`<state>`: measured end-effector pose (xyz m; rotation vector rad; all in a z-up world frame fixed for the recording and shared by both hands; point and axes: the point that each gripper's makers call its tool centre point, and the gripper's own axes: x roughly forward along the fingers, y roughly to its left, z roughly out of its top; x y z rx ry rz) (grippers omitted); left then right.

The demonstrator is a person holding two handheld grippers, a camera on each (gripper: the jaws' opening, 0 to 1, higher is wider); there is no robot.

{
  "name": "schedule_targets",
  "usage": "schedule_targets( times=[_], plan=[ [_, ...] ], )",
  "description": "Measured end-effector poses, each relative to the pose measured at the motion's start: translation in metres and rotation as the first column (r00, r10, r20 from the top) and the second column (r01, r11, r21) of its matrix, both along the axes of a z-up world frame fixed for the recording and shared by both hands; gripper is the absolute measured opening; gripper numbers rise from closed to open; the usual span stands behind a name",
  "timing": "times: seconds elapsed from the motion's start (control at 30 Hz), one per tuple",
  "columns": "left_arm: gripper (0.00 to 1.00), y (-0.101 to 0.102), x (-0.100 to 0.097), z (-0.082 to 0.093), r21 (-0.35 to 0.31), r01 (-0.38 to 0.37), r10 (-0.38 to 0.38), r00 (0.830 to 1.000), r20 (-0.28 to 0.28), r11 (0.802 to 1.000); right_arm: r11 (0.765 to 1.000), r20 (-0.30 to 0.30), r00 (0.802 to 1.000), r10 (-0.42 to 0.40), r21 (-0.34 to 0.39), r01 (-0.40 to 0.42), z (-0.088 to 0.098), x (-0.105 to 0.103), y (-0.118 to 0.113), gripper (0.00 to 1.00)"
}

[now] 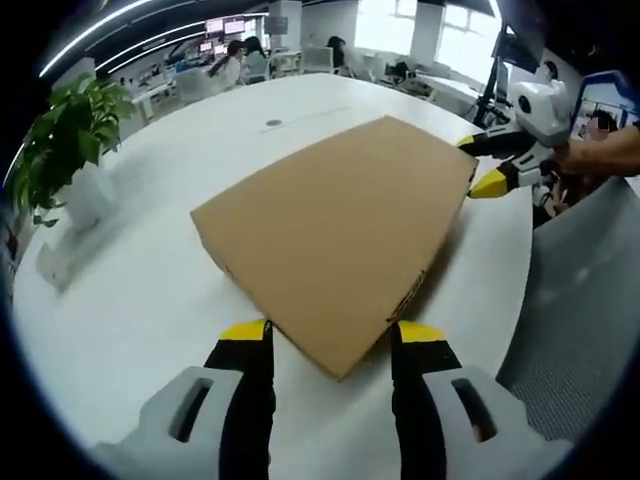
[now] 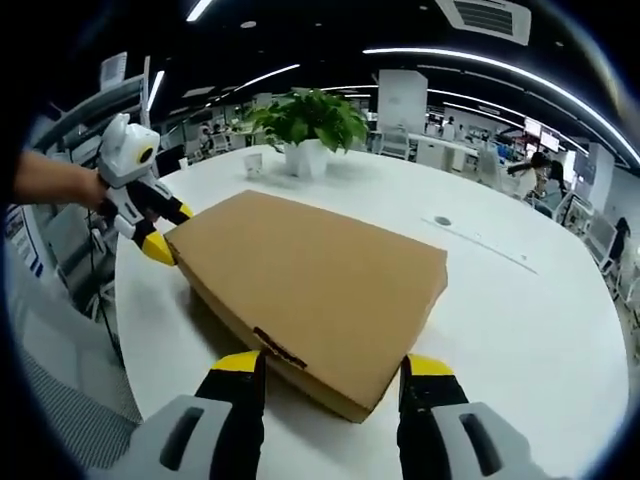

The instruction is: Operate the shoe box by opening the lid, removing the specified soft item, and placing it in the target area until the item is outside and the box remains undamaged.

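A closed brown cardboard shoe box (image 1: 340,235) (image 2: 310,275) lies flat on the round white table (image 1: 150,300) (image 2: 520,320), lid down. My left gripper (image 1: 333,335) stands open, its yellow-tipped jaws on either side of the box's near corner. It also shows in the right gripper view, the left gripper (image 2: 165,232) at the box's far left corner. My right gripper (image 2: 335,368) is open too, straddling the opposite corner. In the left gripper view the right gripper (image 1: 480,165) reaches in from the right, held by a hand (image 1: 600,152). The box's contents are hidden.
A green plant (image 1: 70,140) (image 2: 305,115) in a white pot (image 2: 308,158) stands near the table's edge. Grey fabric (image 1: 590,300) lies past the table rim. Desks, monitors and people fill the office behind.
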<state>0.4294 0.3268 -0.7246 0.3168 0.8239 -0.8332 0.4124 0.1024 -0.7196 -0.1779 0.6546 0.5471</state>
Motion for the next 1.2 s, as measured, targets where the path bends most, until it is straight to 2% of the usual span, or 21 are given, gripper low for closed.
schedule_targets(
  times=[0.4,0.6,0.9,1.2],
  plan=[
    [0.43,0.021,-0.014,0.004,0.037,0.038,-0.038,0.999,-0.007,0.999,1.0,-0.004,1.0,-0.006,0.011,0.006,0.001,-0.014,0.025,0.48],
    [0.43,0.029,-0.018,0.004,0.032,0.042,-0.041,0.999,-0.01,0.999,1.0,-0.003,1.0,-0.008,0.0,0.008,0.001,-0.02,0.033,0.48],
    [0.44,0.045,-0.023,0.003,0.038,0.053,-0.052,0.999,-0.011,0.998,0.999,-0.002,0.999,0.032,-0.023,-0.032,0.0,-0.031,0.048,0.47],
    [0.44,0.05,-0.023,0.003,0.028,0.037,-0.037,0.999,0.011,0.999,0.998,0.015,0.998,0.053,-0.022,-0.052,0.0,-0.032,0.046,0.43]
  ],
)
